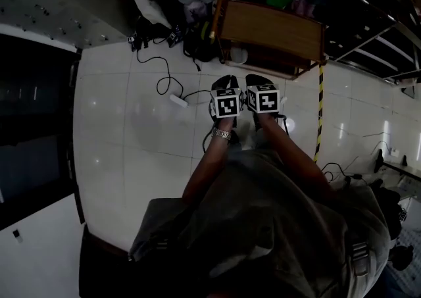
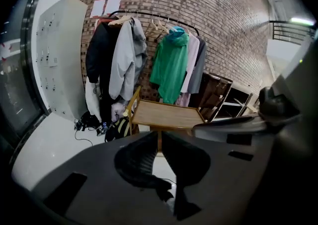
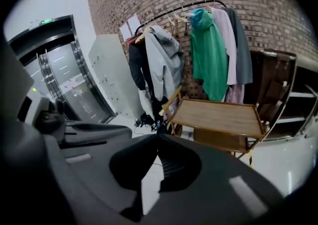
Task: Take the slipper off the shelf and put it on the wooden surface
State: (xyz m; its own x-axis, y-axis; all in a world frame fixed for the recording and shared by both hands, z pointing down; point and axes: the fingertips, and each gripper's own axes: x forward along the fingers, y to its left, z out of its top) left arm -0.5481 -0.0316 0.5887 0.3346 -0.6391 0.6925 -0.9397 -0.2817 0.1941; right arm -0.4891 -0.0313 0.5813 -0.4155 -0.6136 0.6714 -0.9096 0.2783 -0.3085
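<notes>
Wooden table [image 1: 273, 30] on glossy white tiled floor [image 1: 131, 132], brick wall [image 2: 223, 15] behind.

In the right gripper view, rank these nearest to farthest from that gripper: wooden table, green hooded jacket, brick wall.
1. Wooden table, just ahead, right of centre.
2. Green hooded jacket, hanging behind it.
3. Brick wall, at the very back.

We hold both arms stretched out ahead, our left gripper [image 1: 225, 83] and right gripper [image 1: 260, 80] side by side, nearly touching and tilted downward. Both pairs of jaws meet at the tips, gripping nothing.
</notes>
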